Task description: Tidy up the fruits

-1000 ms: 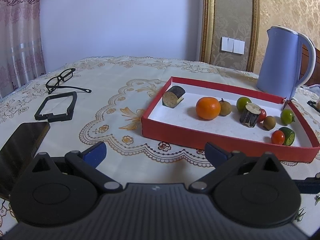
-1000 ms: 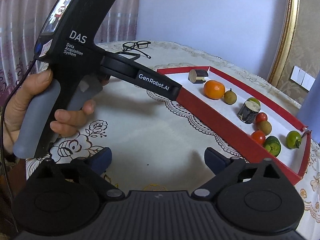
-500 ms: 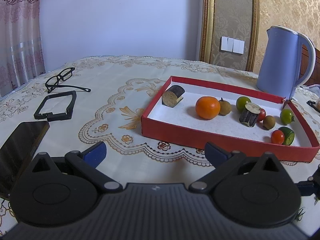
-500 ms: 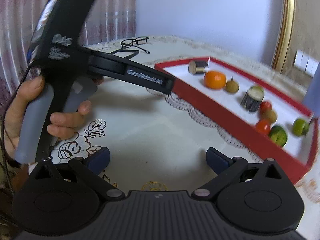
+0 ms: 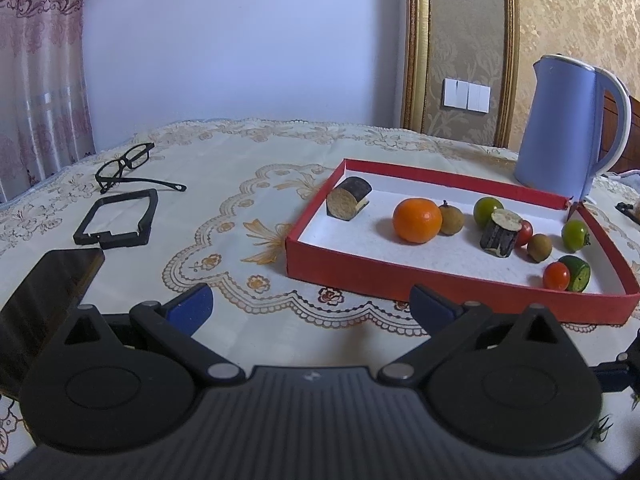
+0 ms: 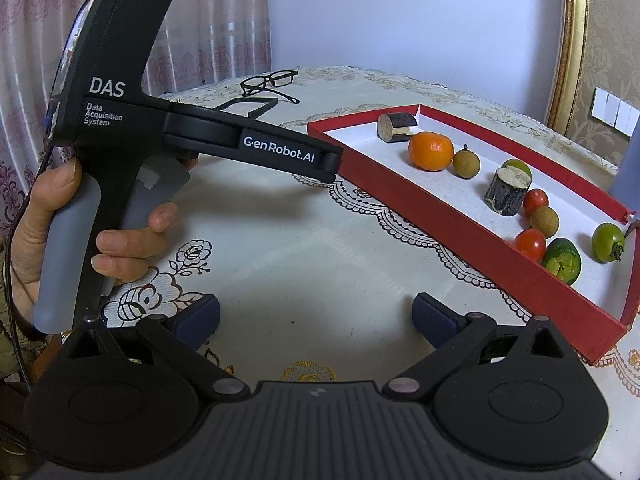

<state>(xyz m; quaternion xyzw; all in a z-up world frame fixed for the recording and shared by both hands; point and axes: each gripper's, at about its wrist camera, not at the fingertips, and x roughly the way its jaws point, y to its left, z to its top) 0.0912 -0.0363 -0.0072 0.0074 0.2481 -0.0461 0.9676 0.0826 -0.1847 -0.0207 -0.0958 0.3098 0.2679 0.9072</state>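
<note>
A red box lid (image 5: 400,276) (image 6: 440,204) lies on the tablecloth and holds fruit: an orange (image 5: 417,220) (image 6: 431,151), brown longans (image 5: 451,220), green fruits (image 5: 488,209), red cherry tomatoes (image 5: 556,276) (image 6: 530,244) and two dark sugarcane pieces (image 5: 348,204) (image 5: 500,234). My left gripper (image 5: 312,306) is open and empty, just short of the box's near wall. My right gripper (image 6: 316,314) is open and empty over the cloth, left of the box. The left gripper's body (image 6: 120,128) shows in the right wrist view, held by a hand.
A blue kettle (image 5: 568,128) stands behind the box. Black glasses (image 5: 124,166), a black frame (image 5: 116,220) and a dark phone (image 5: 44,292) lie at the left of the table. The table's far edge meets a wall and curtain.
The right wrist view swung briefly and came back, now slightly closer to the box. The left gripper has barely moved. Both grippers stay open.
</note>
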